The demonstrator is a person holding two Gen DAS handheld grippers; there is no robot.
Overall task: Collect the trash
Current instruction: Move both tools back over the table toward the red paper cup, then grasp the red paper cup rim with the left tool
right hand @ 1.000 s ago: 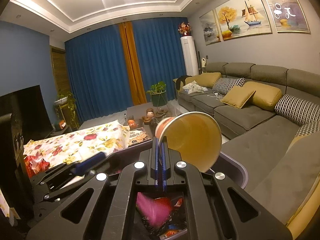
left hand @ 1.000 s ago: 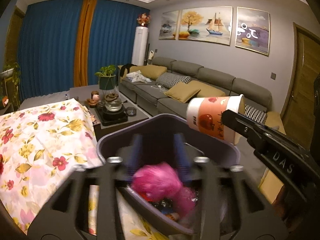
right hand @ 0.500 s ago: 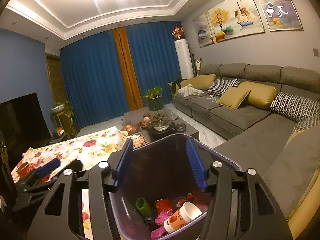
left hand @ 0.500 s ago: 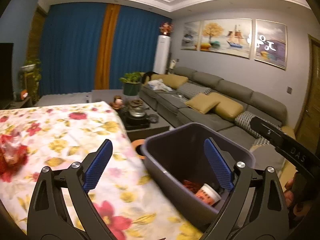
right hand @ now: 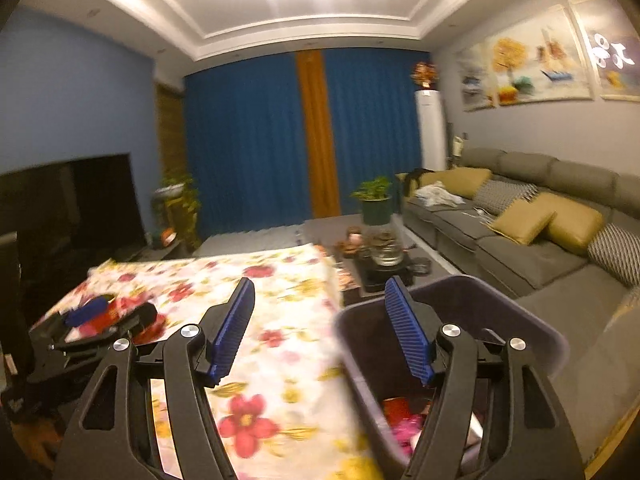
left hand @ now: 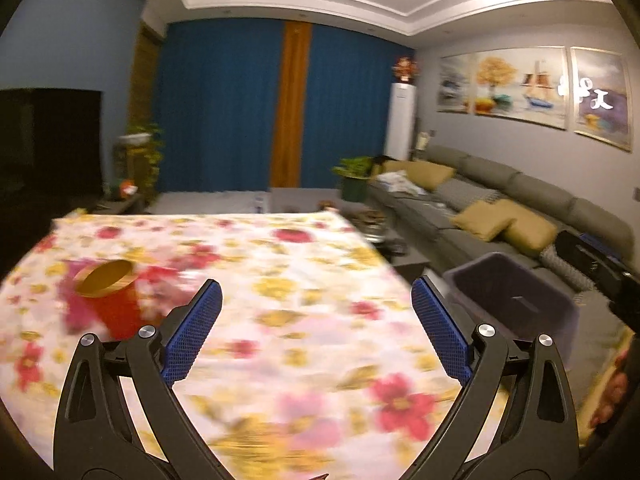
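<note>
Two grippers, left (left hand: 316,320) and right (right hand: 320,320), we hold with jaws apart and empty. One red cup (left hand: 110,300) stands lower left on the floral cloth (left hand: 320,280); one grey bin (right hand: 460,320), lower right, holds trash.

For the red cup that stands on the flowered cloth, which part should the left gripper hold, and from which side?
Grip the red cup across its side wall, below the rim. It stands upright, mouth open upward, to the left of the open left gripper, so approach level from the near side.

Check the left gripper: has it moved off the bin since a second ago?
Yes. The left gripper has swung left, away from the bin, and now faces the floral tablecloth near the red cup.
</note>
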